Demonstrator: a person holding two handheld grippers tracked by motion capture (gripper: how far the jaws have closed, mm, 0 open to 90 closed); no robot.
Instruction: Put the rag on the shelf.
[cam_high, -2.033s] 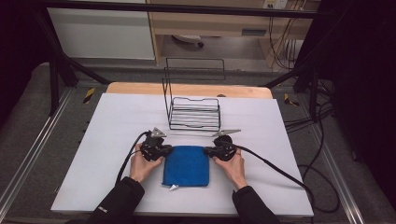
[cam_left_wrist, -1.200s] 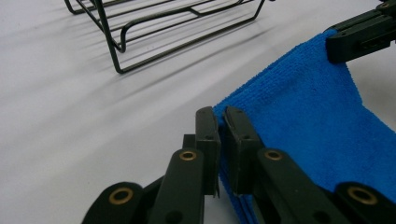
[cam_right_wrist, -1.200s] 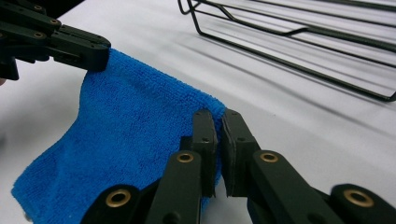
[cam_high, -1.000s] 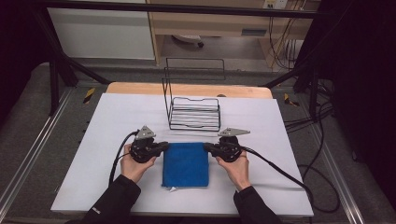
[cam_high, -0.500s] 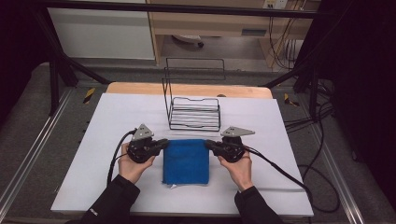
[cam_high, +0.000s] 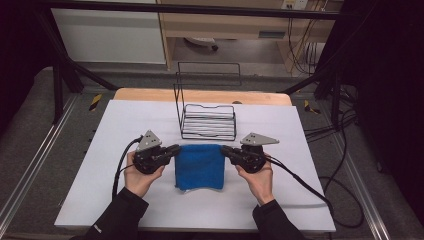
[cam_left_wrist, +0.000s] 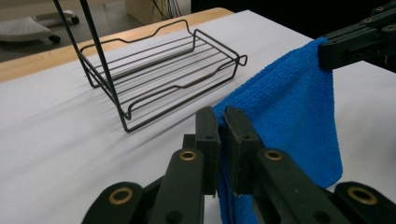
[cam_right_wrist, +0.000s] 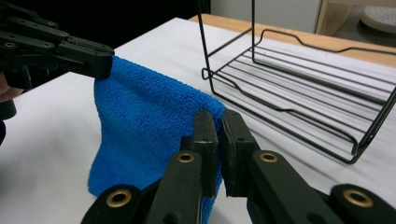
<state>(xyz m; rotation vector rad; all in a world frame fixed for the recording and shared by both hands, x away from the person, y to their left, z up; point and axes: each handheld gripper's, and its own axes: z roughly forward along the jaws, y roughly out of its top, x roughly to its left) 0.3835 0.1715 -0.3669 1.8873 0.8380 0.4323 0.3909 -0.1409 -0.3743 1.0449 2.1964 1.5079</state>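
A blue towel (cam_high: 200, 166) hangs stretched between both grippers over the white table, its lower edge near the tabletop. My left gripper (cam_high: 176, 148) is shut on the towel's upper left corner, and its jaws pinch the cloth (cam_left_wrist: 280, 116) in the left gripper view. My right gripper (cam_high: 223, 149) is shut on the upper right corner, with the towel (cam_right_wrist: 144, 121) draping down from its jaws in the right gripper view. Each gripper view also shows the other gripper holding the far corner.
A black wire rack (cam_high: 207, 120) with a tall upright frame stands just behind the towel, near the table's middle (cam_left_wrist: 159, 70) (cam_right_wrist: 299, 93). The white table surface (cam_high: 100, 150) runs wide on both sides. Cables trail off the right edge.
Both hands have lifted the grippers, and the towel's top edge has come off the table; it now hangs between them. The grippers also stand a little farther apart.
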